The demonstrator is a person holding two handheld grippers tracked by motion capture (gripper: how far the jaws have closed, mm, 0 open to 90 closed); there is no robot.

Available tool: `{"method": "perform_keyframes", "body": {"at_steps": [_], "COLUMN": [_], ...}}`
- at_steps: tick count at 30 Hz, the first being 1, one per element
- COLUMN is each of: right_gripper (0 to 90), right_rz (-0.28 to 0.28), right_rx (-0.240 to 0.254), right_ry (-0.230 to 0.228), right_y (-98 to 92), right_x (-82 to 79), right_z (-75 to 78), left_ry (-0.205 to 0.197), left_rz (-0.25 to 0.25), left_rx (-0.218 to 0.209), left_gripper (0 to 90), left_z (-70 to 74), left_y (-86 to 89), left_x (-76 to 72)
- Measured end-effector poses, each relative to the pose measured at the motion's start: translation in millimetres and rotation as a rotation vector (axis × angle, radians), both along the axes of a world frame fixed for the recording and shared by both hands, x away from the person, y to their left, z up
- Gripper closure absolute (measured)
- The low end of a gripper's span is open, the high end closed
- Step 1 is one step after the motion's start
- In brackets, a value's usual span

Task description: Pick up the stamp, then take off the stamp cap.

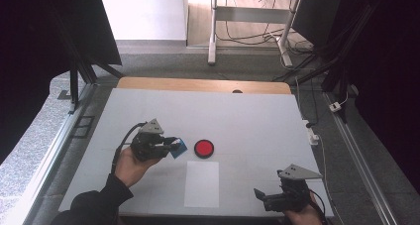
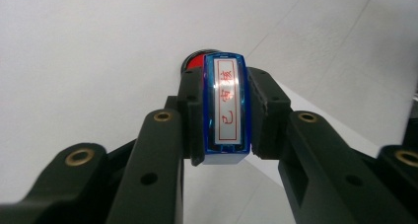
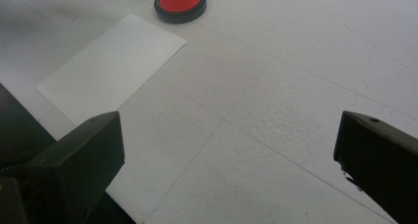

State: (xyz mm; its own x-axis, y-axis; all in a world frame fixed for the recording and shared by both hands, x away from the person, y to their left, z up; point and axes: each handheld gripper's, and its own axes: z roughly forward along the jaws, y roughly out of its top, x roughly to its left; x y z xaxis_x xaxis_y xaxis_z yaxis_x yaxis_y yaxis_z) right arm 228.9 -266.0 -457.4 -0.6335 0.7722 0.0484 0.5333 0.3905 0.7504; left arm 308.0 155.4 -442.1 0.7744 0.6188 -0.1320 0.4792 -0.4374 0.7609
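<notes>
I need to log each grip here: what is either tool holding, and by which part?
The left tool clamps a blue stamp by its two long sides, label face up. The right tool stands open, holding nothing.

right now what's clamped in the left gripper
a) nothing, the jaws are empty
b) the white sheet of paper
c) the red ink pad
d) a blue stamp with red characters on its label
d: in the left gripper view the left gripper has its jaws shut on the blue stamp, while the red ink pad and the white sheet of paper lie on the table.
</notes>
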Motion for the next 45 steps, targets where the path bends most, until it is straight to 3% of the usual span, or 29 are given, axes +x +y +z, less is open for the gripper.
{"method": "perform_keyframes", "body": {"at_steps": [18, 26, 34, 39, 45], "right_gripper": [0.0, 0.0, 0.0, 0.0, 0.0], "right_rz": [0.005, -0.002, 0.009, 0.019, 0.05], "right_rx": [-0.007, -0.01, -0.003, 0.016, 0.027], "right_ry": [-0.002, -0.007, -0.019, -0.024, -0.033], "right_y": [0.7, 1.0, 0.5, 0.6, 3.6], "right_x": [0.2, -0.3, -1.5, -2.0, -2.1], "right_z": [0.1, 0.1, 0.7, 2.3, 5.5], "left_ry": [-0.033, -0.044, -0.032, -0.008, -0.012], "left_rz": [-0.128, -0.217, -0.234, -0.25, -0.246], "left_rx": [-0.102, -0.138, -0.136, -0.181, -0.161], "left_gripper": [70.7, 70.7, 70.7, 70.7, 70.7], "left_z": [8.8, 11.7, 11.8, 11.6, 11.6], "left_y": [-3.1, -9.5, -11.8, -8.3, -9.2], "left_x": [-25.8, -34.7, -35.5, -32.6, -32.1]}}
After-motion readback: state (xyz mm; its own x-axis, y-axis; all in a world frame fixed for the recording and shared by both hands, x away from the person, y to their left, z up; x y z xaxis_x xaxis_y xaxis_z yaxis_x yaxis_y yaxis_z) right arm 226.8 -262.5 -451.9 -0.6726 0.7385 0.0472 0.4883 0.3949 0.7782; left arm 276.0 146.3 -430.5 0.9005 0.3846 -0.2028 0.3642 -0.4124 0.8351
